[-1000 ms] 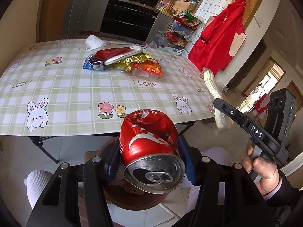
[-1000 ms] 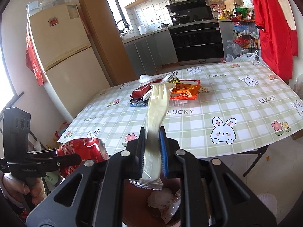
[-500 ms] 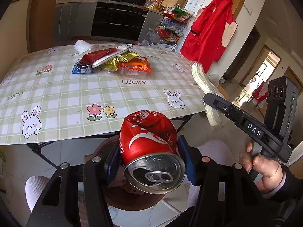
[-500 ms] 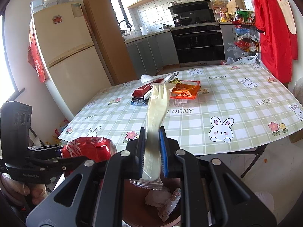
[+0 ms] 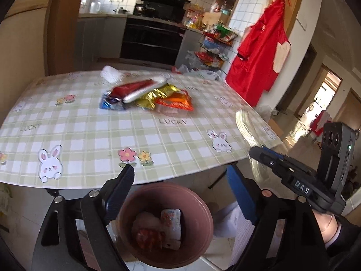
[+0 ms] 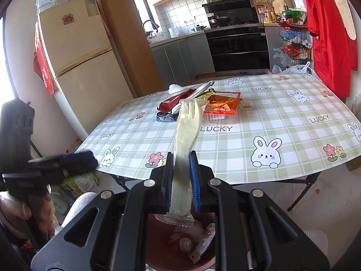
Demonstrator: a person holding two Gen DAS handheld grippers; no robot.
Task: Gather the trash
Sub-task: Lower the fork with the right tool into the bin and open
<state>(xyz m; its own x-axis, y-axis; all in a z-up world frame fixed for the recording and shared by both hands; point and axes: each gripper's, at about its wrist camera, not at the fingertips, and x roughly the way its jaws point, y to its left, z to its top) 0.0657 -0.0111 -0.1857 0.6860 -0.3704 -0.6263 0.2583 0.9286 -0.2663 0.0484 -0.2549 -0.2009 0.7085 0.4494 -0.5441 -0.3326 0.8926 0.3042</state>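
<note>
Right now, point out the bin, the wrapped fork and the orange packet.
bin (image 5: 203,205), left wrist view, right rim.
wrapped fork (image 6: 188,124), right wrist view, middle of its neck.
orange packet (image 6: 222,103), right wrist view, centre of its face.

Home kitchen: fridge (image 6: 76,52), oven (image 6: 239,49), sink tap (image 6: 150,26).

Bin (image 5: 204,205) mouth open below, table (image 5: 94,135) edge just beyond

My two wrist cameras look forward and downward along my fingers, close above the brown bin (image 5: 167,192); both share the checked table (image 6: 282,103) and kitchen beyond
</note>
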